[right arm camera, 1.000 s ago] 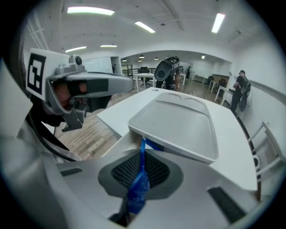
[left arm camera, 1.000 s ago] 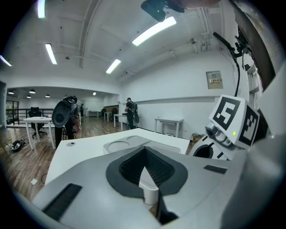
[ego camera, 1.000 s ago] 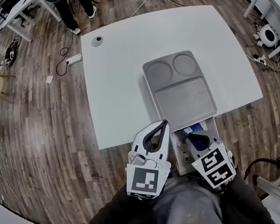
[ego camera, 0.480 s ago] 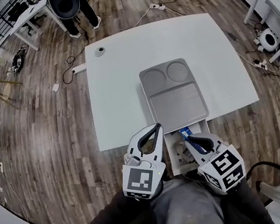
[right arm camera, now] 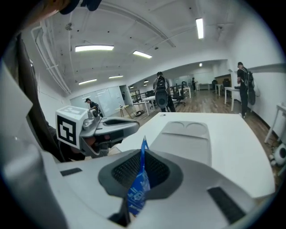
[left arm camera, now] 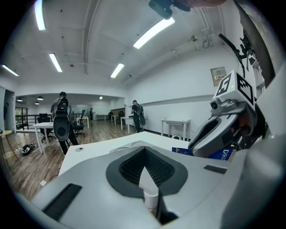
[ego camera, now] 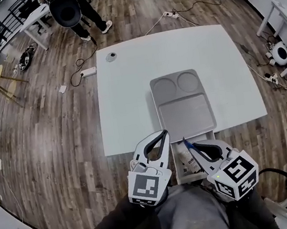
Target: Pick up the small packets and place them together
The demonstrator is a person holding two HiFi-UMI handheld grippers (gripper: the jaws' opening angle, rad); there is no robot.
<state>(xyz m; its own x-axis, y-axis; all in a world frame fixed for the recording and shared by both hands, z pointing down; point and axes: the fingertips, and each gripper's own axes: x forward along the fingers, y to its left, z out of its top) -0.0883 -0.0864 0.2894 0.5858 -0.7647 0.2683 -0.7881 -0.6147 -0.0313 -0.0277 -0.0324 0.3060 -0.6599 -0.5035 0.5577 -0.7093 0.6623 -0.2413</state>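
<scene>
Blue packet (right arm camera: 138,190) stands on edge between the pads of the right tool (right arm camera: 143,154), just off the near edge of the table and above a white box.

Wooden floor (ego camera: 43,152) surrounds everything, with a person (ego camera: 73,10) standing at the far left and a white power strip (ego camera: 88,71) lying just beyond the table's far left corner. The white table (ego camera: 130,92) fills the middle of the head view. On its near right part lies a grey tray (ego camera: 186,113), with two round wells at its far end and one wide well nearer; all three wells are bare. A small round cap (ego camera: 110,57) sits in the table top at the far left corner.

The white box (ego camera: 183,159) sits just past the table's near edge, below the tray; what lies inside it is too small to make out.

The left tool (ego camera: 163,133) hangs to the left of the box, at the table's near edge, with its jaws pressed together and nothing between them. The right tool (ego camera: 185,142) is just beside it, over the box, its jaws pinching the blue packet (ego camera: 188,144), whose top corner pokes out past the tips.
</scene>
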